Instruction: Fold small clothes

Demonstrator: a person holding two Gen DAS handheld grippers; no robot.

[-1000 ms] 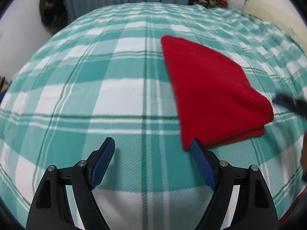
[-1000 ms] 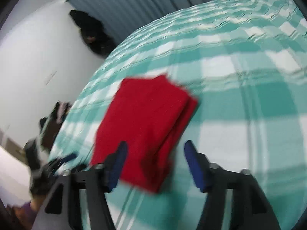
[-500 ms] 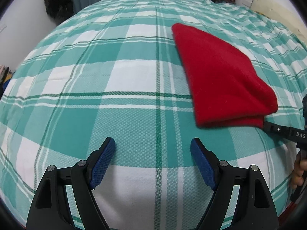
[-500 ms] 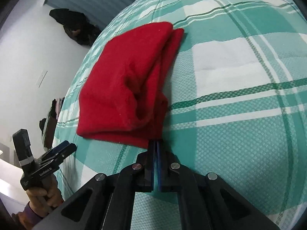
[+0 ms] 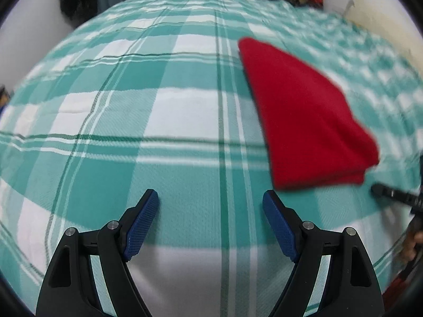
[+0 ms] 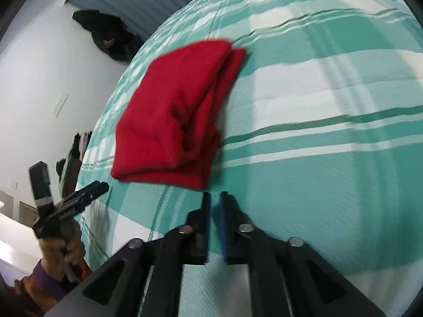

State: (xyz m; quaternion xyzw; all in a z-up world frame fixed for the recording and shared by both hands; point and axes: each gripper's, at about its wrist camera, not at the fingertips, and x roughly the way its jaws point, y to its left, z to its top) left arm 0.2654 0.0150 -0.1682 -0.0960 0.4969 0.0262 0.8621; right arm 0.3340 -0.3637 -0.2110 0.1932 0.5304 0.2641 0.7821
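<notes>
Red folded cloth (image 6: 174,113) lies just beyond the slightly parted right gripper (image 6: 215,198).

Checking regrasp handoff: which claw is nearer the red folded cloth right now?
Right. The right claw sits just off the red folded cloth at its near corner, fingers slightly parted, gripping nothing. The left claw is wide open over bare bedspread, farther off to the cloth's side.

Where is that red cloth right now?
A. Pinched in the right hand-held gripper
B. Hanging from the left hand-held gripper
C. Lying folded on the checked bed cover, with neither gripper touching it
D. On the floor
C: the red cloth lies folded on the bed cover; the right hand-held gripper sits just short of it, the left hand-held gripper open beside it.
</notes>
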